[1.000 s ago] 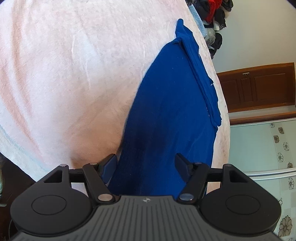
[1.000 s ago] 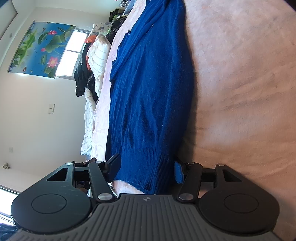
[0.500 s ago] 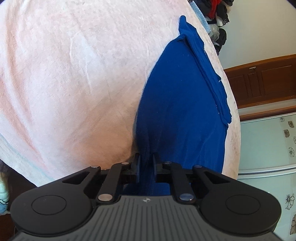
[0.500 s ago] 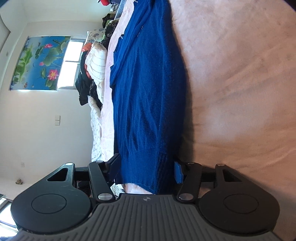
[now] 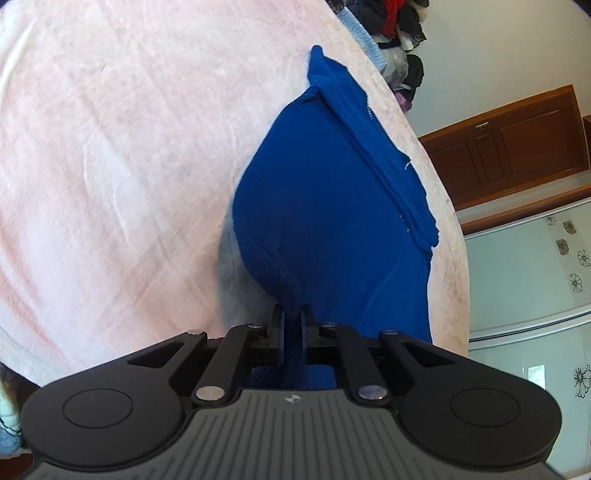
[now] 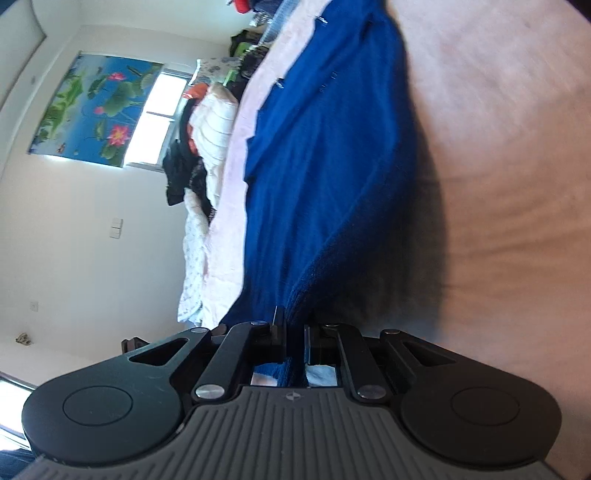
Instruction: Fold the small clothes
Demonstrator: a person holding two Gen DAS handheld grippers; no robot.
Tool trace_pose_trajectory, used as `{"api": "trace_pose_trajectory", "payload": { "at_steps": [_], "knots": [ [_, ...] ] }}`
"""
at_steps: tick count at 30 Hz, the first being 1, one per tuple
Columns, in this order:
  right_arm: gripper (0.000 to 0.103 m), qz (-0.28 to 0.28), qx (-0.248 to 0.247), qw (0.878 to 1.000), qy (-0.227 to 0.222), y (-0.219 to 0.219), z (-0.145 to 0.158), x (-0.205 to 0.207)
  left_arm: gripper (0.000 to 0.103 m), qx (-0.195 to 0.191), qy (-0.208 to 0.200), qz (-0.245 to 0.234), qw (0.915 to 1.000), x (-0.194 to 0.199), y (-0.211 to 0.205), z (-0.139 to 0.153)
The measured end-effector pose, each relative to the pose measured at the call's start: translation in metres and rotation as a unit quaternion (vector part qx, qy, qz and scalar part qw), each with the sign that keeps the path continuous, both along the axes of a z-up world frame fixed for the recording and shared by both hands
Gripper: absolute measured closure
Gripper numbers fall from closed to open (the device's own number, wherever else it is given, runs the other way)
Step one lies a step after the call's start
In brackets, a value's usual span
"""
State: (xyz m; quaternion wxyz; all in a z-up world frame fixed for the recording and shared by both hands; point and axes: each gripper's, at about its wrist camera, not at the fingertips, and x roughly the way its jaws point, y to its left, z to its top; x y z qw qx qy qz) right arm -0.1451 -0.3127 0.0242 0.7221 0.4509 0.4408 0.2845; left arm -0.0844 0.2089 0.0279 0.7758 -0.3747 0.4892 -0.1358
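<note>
Left wrist view: the left gripper (image 5: 293, 325) has its jaws drawn nearly together on a bunched ridge of the blue sweater (image 5: 332, 206), with knit pinched between the pads and running back into the throat of the tool. The garment lies lengthwise on the pink blanket (image 5: 129, 147) close to the bed edge, a narrower flap, probably a sleeve, laid over its far side. Fabric rises in a peak toward the grip, so that end appears lifted clear of the blanket; holding at the near edge suits carrying it over the rest of the garment. A pile of clothes (image 5: 399, 22) sits beyond the far end, and a wooden cabinet (image 5: 509, 144) stands off the bed.

Right wrist view: the right gripper (image 6: 294, 332) is likewise closed to a narrow gap with the sweater's (image 6: 325, 155) edge caught between the jaws. The frame is motion-blurred, so whether the held part is the ribbed hem cannot be confirmed. The garment stretches away along the blanket (image 6: 498, 147), a shadow beneath its near edge suggesting it is raised. Heaped clothing (image 6: 207, 147) lies to the far side below a lotus picture (image 6: 92, 110).

Judgement: two grips on one end allow that edge to travel level, keeping the fold square
</note>
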Motion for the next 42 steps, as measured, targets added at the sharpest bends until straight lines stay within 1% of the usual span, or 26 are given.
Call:
{"api": "trace_pose_trajectory", "payload": {
  "at_steps": [2, 4, 11, 13, 16, 18, 22, 27, 33, 36, 37, 39, 40, 42],
  "knots": [
    [0.091, 0.005, 0.009, 1.0, -0.017, -0.001, 0.012, 0.009, 0.096, -0.003, -0.016, -0.001, 0.9999, 0.007, 0.0, 0.011],
    [0.091, 0.005, 0.031, 0.999, -0.025, -0.007, 0.018, 0.021, 0.096, 0.0, -0.032, -0.005, 0.9995, 0.015, -0.002, 0.02],
    [0.091, -0.019, 0.053, 0.998, -0.041, -0.024, 0.025, 0.06, 0.096, -0.012, -0.057, -0.004, 0.9983, 0.055, -0.007, 0.036],
    [0.091, -0.028, 0.054, 0.997, -0.046, -0.029, 0.027, 0.074, 0.096, -0.013, -0.064, -0.001, 0.9979, 0.074, -0.01, 0.041],
    [0.091, -0.047, 0.07, 0.996, -0.043, -0.037, 0.026, 0.1, 0.096, -0.017, -0.069, 0.005, 0.9974, 0.102, -0.013, 0.047],
    [0.09, -0.055, 0.075, 0.995, -0.042, -0.041, 0.025, 0.12, 0.096, -0.015, -0.077, 0.0, 0.9969, 0.119, -0.018, 0.052],
    [0.09, -0.059, 0.074, 0.994, -0.05, -0.043, 0.029, 0.156, 0.096, -0.008, -0.091, -0.008, 0.9958, 0.154, -0.03, 0.063],
    [0.09, -0.066, 0.081, 0.993, -0.056, -0.048, 0.03, 0.207, 0.096, -0.005, -0.105, -0.007, 0.9944, 0.203, -0.042, 0.074],
    [0.09, -0.09, 0.101, 0.99, -0.043, -0.065, 0.014, 0.272, 0.096, 0.009, -0.101, -0.001, 0.9949, 0.268, -0.054, 0.069],
    [0.09, -0.114, 0.111, 0.987, -0.026, -0.076, -0.001, 0.308, 0.096, 0.027, -0.097, 0.001, 0.9949, 0.305, -0.063, 0.061],
    [0.088, -0.126, 0.112, 0.986, -0.016, -0.079, -0.007, 0.318, 0.096, 0.035, -0.093, 0.006, 0.995, 0.32, -0.065, 0.055],
    [0.083, -0.162, 0.111, 0.98, 0.02, -0.087, -0.026, 0.339, 0.095, 0.037, -0.07, 0.019, 0.9967, 0.35, -0.069, 0.038],
    [0.077, -0.176, 0.108, 0.978, 0.035, -0.09, -0.036, 0.348, 0.095, 0.04, -0.057, 0.023, 0.9973, 0.362, -0.071, 0.03],
    [0.067, -0.193, 0.094, 0.975, 0.052, -0.091, -0.053, 0.36, 0.095, 0.049, -0.033, 0.014, 0.9982, 0.384, -0.078, 0.014]
  ]
}}
